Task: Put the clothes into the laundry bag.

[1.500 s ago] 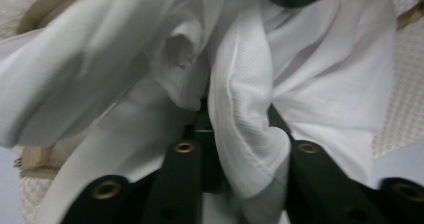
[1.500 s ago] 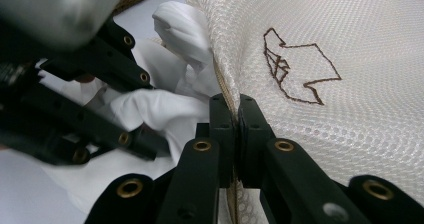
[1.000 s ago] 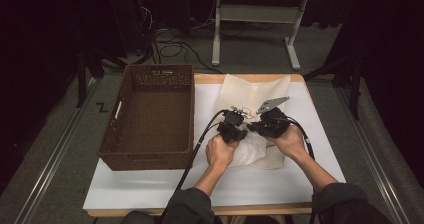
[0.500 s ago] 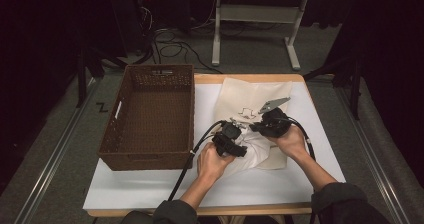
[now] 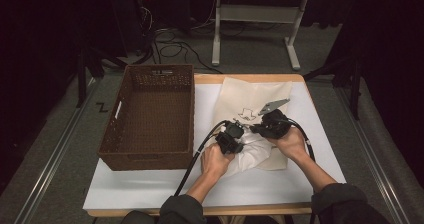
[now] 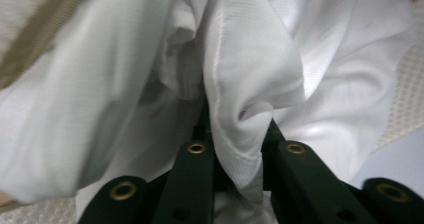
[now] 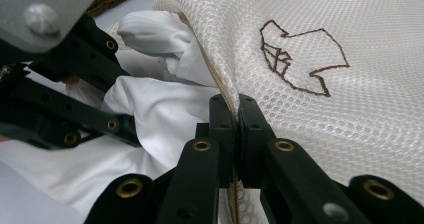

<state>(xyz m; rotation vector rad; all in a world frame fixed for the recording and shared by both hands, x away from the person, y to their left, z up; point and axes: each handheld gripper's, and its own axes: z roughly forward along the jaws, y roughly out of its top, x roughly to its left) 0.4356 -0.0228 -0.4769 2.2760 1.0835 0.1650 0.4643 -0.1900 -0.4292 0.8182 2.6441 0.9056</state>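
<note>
Your table (image 5: 150, 194) carries a brown wicker basket (image 5: 150, 116) on its nine o'clock side. At about two o'clock from the table's middle lies a cream mesh bag (image 5: 255, 96) with a small brown outline stitched on it (image 7: 300, 59). A white cloth (image 5: 250, 151) bulges from the bag's near edge, toward six o'clock. Your right gripper (image 7: 234, 134) is pressed together on the bag's rim. Your left gripper (image 6: 235, 144), just beside it at nine o'clock, pinches a fold of the white cloth.
</note>
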